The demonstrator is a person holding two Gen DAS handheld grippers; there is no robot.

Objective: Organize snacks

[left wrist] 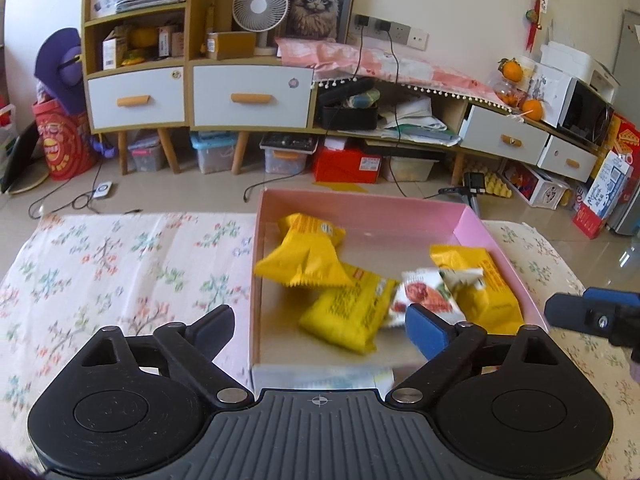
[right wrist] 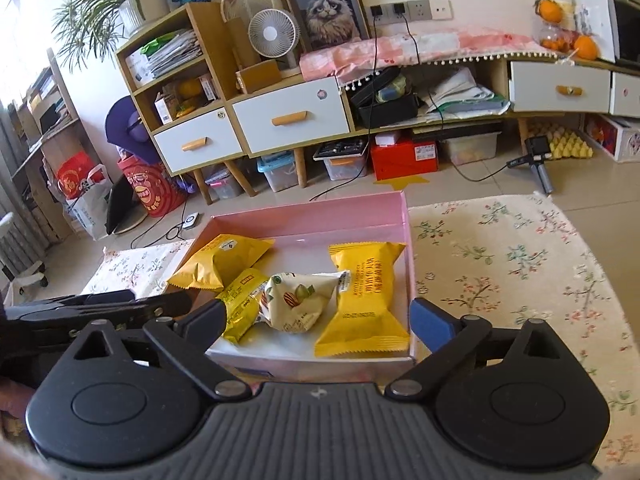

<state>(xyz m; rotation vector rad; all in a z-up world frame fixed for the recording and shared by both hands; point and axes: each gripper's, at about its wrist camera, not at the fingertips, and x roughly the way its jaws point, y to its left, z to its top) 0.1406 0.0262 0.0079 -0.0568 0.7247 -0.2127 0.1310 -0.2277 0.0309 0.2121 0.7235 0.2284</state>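
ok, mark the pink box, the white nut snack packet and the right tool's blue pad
pink box (right wrist: 320,216): right wrist view, inside of far wall.
white nut snack packet (right wrist: 298,300): right wrist view, middle of printed face.
right tool's blue pad (right wrist: 430,320): right wrist view, flat inner face of the blue pad.

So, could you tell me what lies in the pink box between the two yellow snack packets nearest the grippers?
A white nut-print packet lies between the yellow packet on the left and the one on the right in the pink box, clearest in the right wrist view.
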